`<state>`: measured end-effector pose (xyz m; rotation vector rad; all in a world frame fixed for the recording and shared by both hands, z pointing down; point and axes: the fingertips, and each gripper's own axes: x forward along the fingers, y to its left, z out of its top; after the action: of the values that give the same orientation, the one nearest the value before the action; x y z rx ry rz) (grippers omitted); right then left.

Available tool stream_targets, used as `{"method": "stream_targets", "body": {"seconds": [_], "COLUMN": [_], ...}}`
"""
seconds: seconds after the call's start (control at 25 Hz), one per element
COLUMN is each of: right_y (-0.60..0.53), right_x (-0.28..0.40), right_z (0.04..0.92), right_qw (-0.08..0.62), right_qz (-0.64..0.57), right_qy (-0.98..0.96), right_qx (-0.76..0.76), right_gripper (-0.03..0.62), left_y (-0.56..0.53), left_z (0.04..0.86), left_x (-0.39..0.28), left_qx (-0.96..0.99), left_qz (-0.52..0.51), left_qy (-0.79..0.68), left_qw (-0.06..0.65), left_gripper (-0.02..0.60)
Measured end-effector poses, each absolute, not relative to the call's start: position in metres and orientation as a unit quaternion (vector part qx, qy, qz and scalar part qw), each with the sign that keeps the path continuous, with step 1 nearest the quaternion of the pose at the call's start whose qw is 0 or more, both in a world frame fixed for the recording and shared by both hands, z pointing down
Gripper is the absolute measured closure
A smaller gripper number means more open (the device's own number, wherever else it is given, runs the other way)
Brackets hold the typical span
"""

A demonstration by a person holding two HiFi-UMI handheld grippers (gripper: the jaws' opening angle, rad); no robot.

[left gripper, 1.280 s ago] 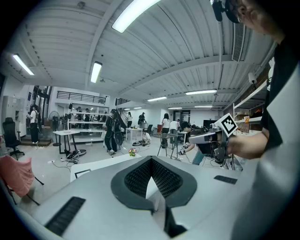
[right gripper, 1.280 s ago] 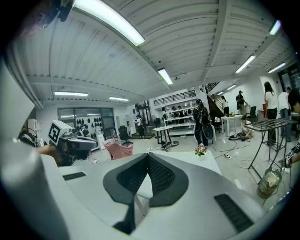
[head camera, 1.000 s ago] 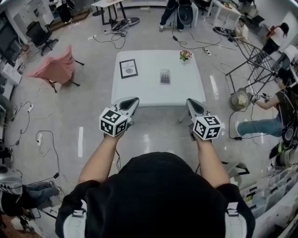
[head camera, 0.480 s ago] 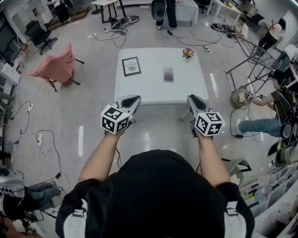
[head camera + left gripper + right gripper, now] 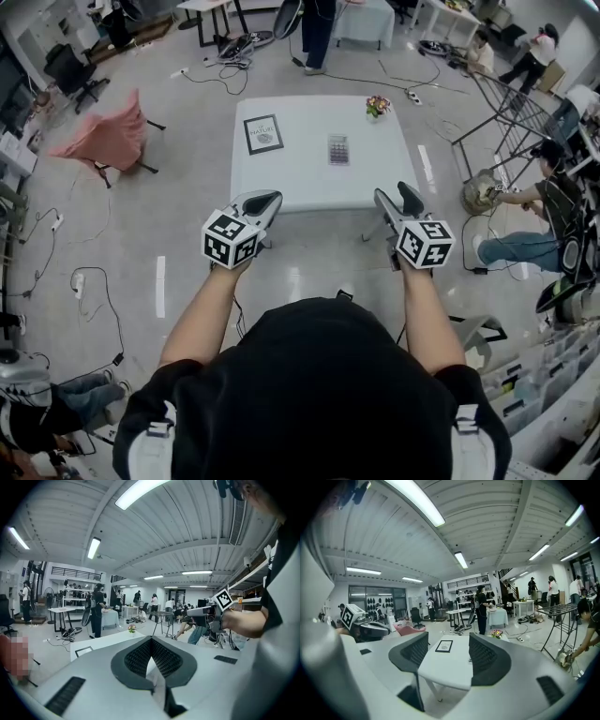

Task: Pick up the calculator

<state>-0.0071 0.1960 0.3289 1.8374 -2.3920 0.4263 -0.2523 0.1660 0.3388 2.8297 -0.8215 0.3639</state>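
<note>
The calculator (image 5: pixel 338 148), a small grey slab, lies flat right of centre on the white table (image 5: pixel 309 178). Both grippers hang in the air short of the table's near edge, well away from the calculator. My left gripper (image 5: pixel 265 200) (image 5: pixel 151 641) is shut, its jaws meeting in a point with nothing in them. My right gripper (image 5: pixel 397 198) (image 5: pixel 447 643) has its jaws opening wide, and only the distant table (image 5: pixel 445 665) shows between them. In the right gripper view the right jaw hides most of the calculator.
A framed picture (image 5: pixel 263 134) (image 5: pixel 444 646) and a small flower pot (image 5: pixel 378 107) (image 5: pixel 497 633) share the table. A pink-draped chair (image 5: pixel 112 136) stands to the left, a metal rack (image 5: pixel 511 112) and a crouching person (image 5: pixel 548 211) to the right. Cables lie on the floor.
My right gripper's jaws, shut a second ago, now stand spread apart. The left gripper stays shut. A person beyond the table has walked left.
</note>
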Motion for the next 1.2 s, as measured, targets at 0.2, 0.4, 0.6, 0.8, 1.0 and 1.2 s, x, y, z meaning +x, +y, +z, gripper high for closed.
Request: {"method": "stream_targets", "body": {"seconds": [0.2, 0.4, 0.6, 0.8, 1.0, 1.2], "right_y": [0.191, 0.187, 0.184, 0.173, 0.152, 0.134], "right_x": [0.000, 0.008, 0.011, 0.020, 0.019, 0.033], "right_z": [0.339, 0.340, 0.345, 0.357, 0.362, 0.373], "right_qw": [0.050, 0.048, 0.052, 0.053, 0.052, 0.055], "right_qz": [0.145, 0.143, 0.146, 0.156, 0.163, 0.172], "right_qy": [-0.776, -0.772, -0.772, -0.772, -0.778, -0.781], "right_qx": [0.612, 0.617, 0.617, 0.614, 0.604, 0.597], "right_gripper": [0.306, 0.303, 0.303, 0.303, 0.307, 0.307], "left_y": [0.159, 0.156, 0.154, 0.146, 0.129, 0.114], "left_z": [0.347, 0.352, 0.359, 0.366, 0.373, 0.380], "left_x": [-0.249, -0.243, -0.237, -0.226, -0.218, -0.202], "left_qx": [0.953, 0.954, 0.956, 0.956, 0.955, 0.953], "left_qz": [0.125, 0.126, 0.135, 0.142, 0.149, 0.153], "left_qy": [-0.263, -0.258, -0.246, -0.241, -0.239, -0.241], "left_qw": [0.087, 0.089, 0.089, 0.093, 0.097, 0.102], "left_gripper": [0.565, 0.565, 0.565, 0.565, 0.565, 0.565]}}
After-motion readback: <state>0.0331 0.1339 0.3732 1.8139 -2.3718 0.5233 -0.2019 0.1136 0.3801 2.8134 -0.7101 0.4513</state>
